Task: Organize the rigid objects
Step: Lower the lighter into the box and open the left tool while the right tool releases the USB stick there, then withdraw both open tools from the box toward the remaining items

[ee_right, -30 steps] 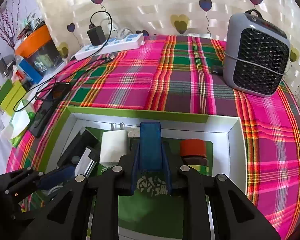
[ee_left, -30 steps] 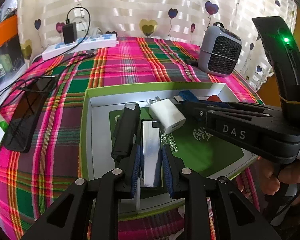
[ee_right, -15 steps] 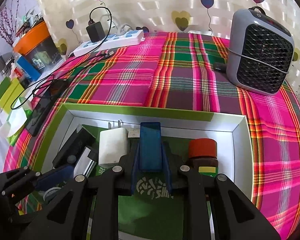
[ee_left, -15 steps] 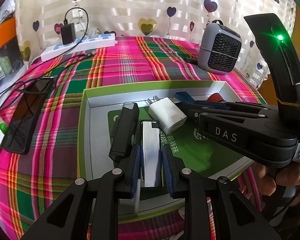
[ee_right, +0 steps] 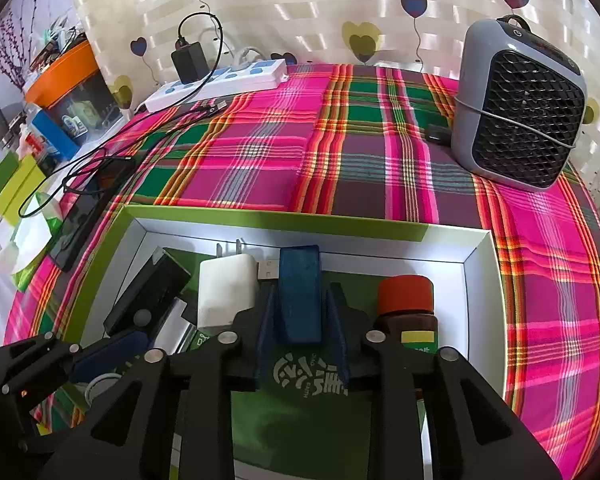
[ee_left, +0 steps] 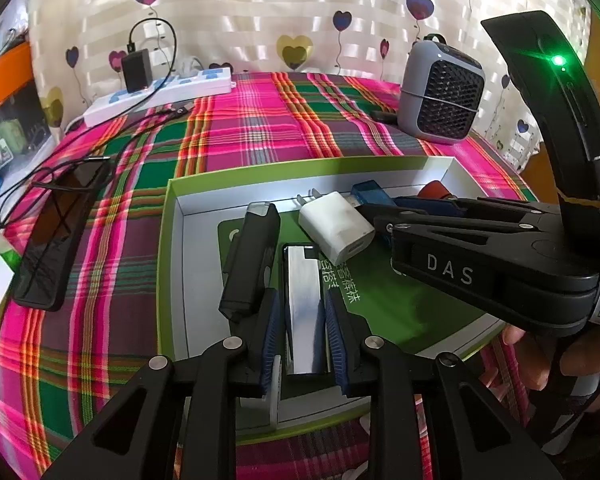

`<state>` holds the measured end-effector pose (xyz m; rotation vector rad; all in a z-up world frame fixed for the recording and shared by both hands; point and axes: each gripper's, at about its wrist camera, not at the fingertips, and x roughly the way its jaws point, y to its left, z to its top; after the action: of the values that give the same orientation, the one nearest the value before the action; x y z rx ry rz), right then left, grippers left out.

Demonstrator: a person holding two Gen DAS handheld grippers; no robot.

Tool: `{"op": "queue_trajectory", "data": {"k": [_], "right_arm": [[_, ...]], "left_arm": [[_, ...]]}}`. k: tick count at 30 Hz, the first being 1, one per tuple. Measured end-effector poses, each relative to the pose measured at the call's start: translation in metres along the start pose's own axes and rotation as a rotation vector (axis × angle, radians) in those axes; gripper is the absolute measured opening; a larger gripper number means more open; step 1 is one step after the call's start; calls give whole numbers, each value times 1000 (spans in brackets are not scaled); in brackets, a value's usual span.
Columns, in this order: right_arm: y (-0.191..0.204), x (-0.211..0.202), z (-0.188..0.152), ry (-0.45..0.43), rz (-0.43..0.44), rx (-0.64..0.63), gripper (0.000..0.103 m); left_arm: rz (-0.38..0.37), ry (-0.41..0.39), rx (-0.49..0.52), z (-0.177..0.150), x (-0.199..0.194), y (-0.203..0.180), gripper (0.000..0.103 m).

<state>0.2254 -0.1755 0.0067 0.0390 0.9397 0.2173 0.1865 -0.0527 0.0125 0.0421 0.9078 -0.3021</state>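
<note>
1. Now, seen from the left wrist, the left gripper (ee_left: 302,332) has its fingers (ee_left: 271,330) narrowly apart on either side of a silver bar (ee_left: 303,304). They have just been easing open, and thin gaps show at the pads, so I judge it a release. The bar lies flat on the floor of the green-rimmed box (ee_left: 172,240), long axis running away from the camera toward the far wall, parallel to the black bar (ee_left: 252,256) beside it. That lining-up looks deliberate, rows being tidier. A white charger (ee_left: 336,228) lies slanted further in, its prongs toward the far wall.

2. Seen from the right wrist, the right gripper (ee_right: 301,332) has likewise just been opening; clear gaps flank the blue stick (ee_right: 300,292) between its fingers (ee_right: 266,328). The stick rests in the box (ee_right: 476,280), long axis pointing at the far wall, between the charger (ee_right: 226,292) and a red-capped bottle (ee_right: 406,308).
</note>
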Motion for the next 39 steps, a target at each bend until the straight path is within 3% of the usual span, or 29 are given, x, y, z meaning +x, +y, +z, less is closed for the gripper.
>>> {"op": "queue_trajectory", "data": {"k": [11,39], "right_arm": [[2,-10,-6,-31,15,18,38],[20,-83,-57,-163,36,73,39]], "left_arm": [[15,-30,0,-4,-12,1,34],[14,-148,3,-45,-88,-7,34]]}}
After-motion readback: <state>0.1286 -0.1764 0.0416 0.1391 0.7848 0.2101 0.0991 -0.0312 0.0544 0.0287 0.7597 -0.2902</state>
